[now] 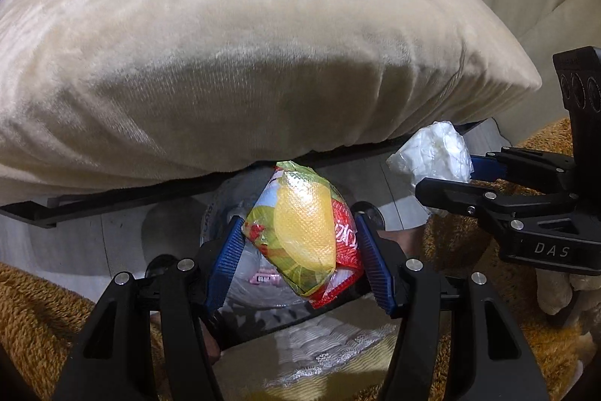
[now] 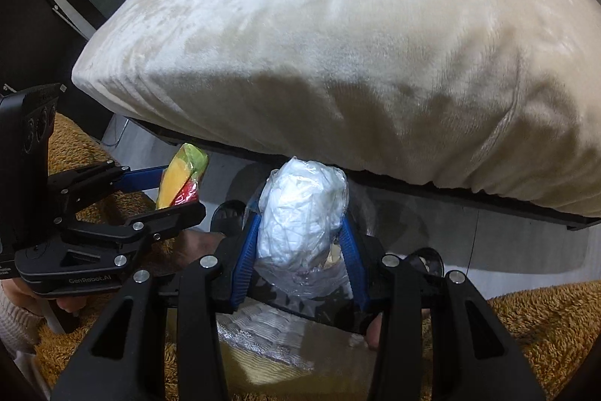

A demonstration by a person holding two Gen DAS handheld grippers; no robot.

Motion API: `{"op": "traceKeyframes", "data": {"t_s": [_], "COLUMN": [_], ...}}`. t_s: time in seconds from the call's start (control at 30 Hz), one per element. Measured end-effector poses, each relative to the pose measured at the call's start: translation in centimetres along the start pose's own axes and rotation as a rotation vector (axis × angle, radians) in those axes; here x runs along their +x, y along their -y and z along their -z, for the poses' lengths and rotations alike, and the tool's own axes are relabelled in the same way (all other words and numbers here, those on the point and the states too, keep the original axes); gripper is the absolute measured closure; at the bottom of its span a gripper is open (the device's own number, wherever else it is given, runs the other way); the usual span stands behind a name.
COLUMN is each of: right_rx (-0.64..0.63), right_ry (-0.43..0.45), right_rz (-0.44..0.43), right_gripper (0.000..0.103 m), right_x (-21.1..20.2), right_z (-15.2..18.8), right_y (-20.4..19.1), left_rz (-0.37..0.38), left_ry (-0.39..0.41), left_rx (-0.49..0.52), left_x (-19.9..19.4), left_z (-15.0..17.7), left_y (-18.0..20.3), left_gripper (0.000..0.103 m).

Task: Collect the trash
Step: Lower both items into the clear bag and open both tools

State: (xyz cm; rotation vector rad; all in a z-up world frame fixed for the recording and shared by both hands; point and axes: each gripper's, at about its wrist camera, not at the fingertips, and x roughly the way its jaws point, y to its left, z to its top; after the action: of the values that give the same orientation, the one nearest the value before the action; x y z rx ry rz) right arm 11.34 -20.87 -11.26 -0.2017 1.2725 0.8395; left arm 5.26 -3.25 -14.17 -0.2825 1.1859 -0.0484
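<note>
My left gripper (image 1: 300,250) is shut on a crumpled snack wrapper (image 1: 304,232), yellow, green and red, held up in the air between its blue pads. It also shows in the right wrist view (image 2: 182,177), at the left, with the left gripper (image 2: 165,190) around it. My right gripper (image 2: 300,235) is shut on a bundle of crumpled white plastic (image 2: 304,217). That bundle also shows in the left wrist view (image 1: 432,153), at the right, in the right gripper (image 1: 447,171). Both grippers are side by side, just in front of a big cushion.
A large cream velvet cushion (image 1: 244,44) on a dark frame (image 1: 112,198) fills the view ahead (image 2: 357,44). Below is grey floor (image 1: 75,239), a shaggy mustard rug (image 2: 526,326) and something clear and plastic (image 1: 248,273) under the left gripper.
</note>
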Motion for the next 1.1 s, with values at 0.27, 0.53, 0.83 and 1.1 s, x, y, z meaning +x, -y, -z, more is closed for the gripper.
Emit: {"op": "traceKeyframes", "data": {"t_s": [0.27, 0.53, 0.83, 1.1], "right_rx": [0.060, 0.068, 0.094, 0.081], "right_ry": [-0.138, -0.194, -0.165, -0.132], "right_rz": [-0.009, -0.007, -0.009, 0.004], "right_gripper": [0.060, 0.059, 0.048, 0.048], "right_x": [3.5, 5.1, 4.5, 3.7], "right_z": [-0.9, -1.4, -1.1, -1.0], "right_y": [0.9, 1.0, 1.2, 1.0], "left_rz": [0.009, 0.016, 0.000, -0.022], "left_ry": [-0.134, -0.203, -0.190, -0.150], "left_rx": [-0.034, -0.059, -0.082, -0.091], "left_x": [3.0, 4.5, 4.1, 3.2], "left_z": [-0.2, -0.1, 0.0, -0.4], "left_y": [-0.7, -1.3, -1.7, -2.0], "left_gripper": [0.044, 0.043, 0.031, 0.031]}}
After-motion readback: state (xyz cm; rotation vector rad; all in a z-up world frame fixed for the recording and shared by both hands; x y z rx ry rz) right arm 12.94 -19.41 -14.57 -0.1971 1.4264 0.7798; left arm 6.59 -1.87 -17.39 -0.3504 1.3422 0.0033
